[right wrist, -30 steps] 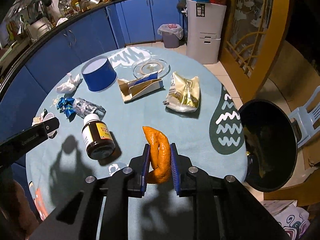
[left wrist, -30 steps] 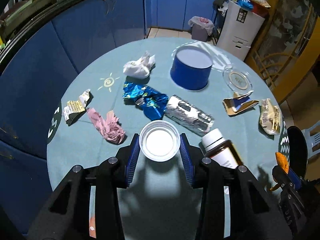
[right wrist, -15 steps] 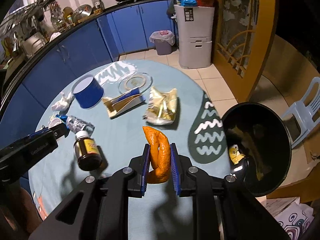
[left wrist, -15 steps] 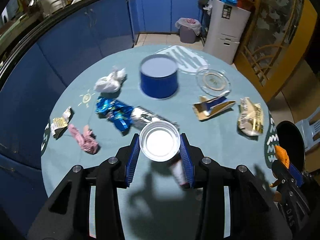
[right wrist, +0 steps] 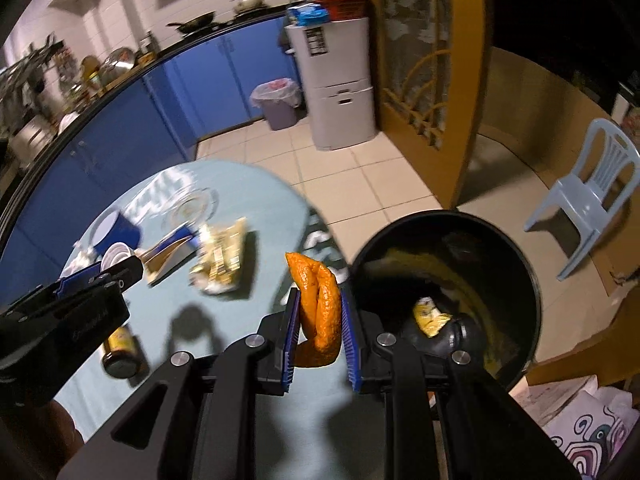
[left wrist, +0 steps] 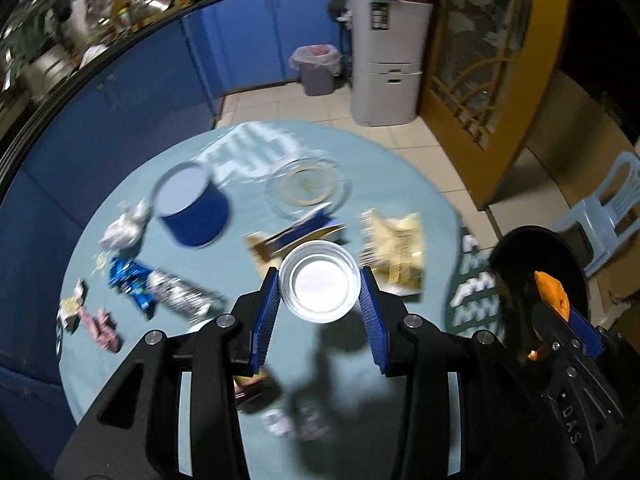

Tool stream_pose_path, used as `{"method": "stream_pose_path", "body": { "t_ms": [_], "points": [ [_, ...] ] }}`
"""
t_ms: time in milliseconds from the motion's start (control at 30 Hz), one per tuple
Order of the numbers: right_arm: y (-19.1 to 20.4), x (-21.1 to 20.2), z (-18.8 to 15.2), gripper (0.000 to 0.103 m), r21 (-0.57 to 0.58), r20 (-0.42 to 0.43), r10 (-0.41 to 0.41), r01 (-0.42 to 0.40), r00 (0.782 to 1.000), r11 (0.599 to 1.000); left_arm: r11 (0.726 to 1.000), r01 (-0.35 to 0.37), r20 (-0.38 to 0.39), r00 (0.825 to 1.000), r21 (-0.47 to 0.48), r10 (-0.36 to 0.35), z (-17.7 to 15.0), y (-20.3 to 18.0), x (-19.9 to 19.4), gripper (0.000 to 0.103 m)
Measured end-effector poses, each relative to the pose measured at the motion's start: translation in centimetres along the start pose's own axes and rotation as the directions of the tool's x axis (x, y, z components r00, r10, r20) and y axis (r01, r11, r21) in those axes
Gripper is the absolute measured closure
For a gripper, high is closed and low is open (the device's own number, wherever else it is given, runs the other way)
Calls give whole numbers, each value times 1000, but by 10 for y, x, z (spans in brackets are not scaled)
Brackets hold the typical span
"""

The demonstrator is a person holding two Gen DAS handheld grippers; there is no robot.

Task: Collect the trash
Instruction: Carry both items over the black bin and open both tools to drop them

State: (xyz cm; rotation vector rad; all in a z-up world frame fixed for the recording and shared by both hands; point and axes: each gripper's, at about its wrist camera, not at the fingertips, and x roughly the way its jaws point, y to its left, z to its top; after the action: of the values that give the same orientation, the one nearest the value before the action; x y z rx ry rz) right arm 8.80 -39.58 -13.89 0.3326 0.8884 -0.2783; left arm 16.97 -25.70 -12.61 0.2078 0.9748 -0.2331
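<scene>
Trash: curled orange peel (right wrist: 319, 307), right jaws | round clear cup (left wrist: 319, 281), probably plastic

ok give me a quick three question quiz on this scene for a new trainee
1. True or false: the right gripper is shut on an orange peel.
2. What does the left gripper hold? A) brown bottle B) clear plastic cup C) blue tub
3. Fill in: the black bin stands beside the ____ table.

Key: 1 true; 2 B, the clear plastic cup; 3 round.
</scene>
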Motion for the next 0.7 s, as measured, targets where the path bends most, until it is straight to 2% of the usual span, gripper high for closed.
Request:
{"method": "stream_pose_path", "body": {
  "t_ms": [400, 700],
  "points": [
    [-62, 7, 18, 83, 113, 19, -90, 87, 996, 990, 987, 91, 50, 994, 129, -98, 31, -91, 3, 61],
    [-92, 15, 25, 83, 172, 14, -136, 132, 991, 976, 976, 129, 39, 990, 176, -138, 33, -128, 12, 61]
  ]
}}
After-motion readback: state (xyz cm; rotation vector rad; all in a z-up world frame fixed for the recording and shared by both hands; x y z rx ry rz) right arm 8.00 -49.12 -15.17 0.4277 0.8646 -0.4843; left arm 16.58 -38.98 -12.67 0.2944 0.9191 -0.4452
